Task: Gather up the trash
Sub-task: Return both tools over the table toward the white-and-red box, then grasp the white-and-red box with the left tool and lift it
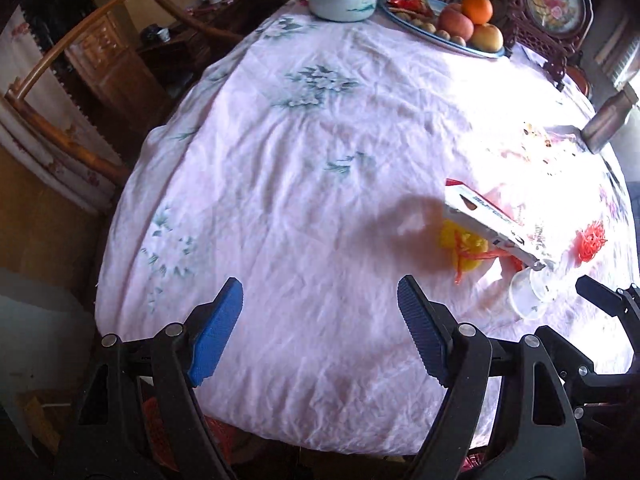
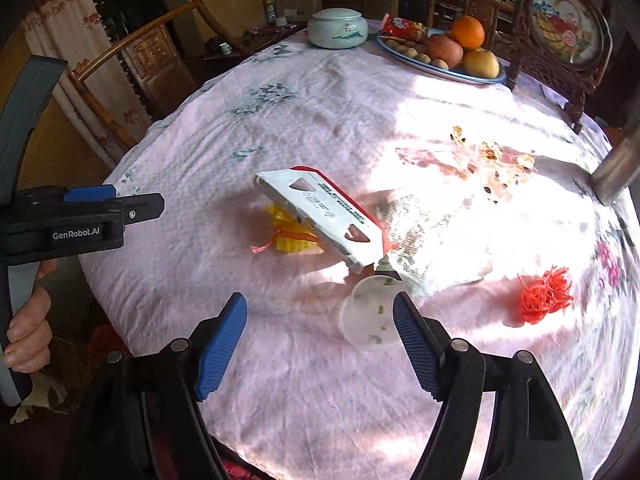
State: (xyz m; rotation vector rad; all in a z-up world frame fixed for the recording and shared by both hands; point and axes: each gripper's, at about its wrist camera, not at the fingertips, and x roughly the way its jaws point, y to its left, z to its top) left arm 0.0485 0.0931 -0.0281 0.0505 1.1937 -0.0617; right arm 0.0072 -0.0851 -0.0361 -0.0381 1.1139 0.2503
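Right gripper [image 2: 320, 344]: jaws spread wide, holding nothing, low over the near edge of the counter; its blue pads [image 2: 222, 344] frame bare cloth, and the tip of the right-hand pad sits just beside the clear cup.
Left gripper [image 1: 320, 332]: also wide apart and empty, over the near part of the cloth; seen from the right wrist view it is at far left, side-on, with a hand [image 2: 28, 332] wrapped round its grip.
Clear plastic cup [image 2: 370, 312]: lying on its side on the cloth, nearest piece of trash to the right gripper, just in front of the flat box's lower corner.
Flat white-and-red box [image 2: 324, 216]: tilted, its upper end raised off the cloth, lower corner down near the cup; it rests partly over the yellow wrapper.
Yellow wrapper [image 2: 290, 236]: crumpled, with orange strands, tucked under the box's left side.
Crinkled clear wrapper [image 2: 424, 236]: spread in the bright sun patch, right of the box; detail washed out by glare.
Orange netting ball [image 2: 544, 294]: alone on the cloth, well right of the cup.
Counter [image 1: 304, 168]: round, covered by a wrinkled pink floral cloth.
Far side: pale lidded jar [image 2: 337, 28], a plate of fruit [image 2: 460, 52] beside it, and a carved framed picture [image 2: 564, 28] at the right.
Right edge: metal bottle [image 2: 618, 168], partly cut off.
Behind: wooden chair [image 1: 80, 92] left of the counter.
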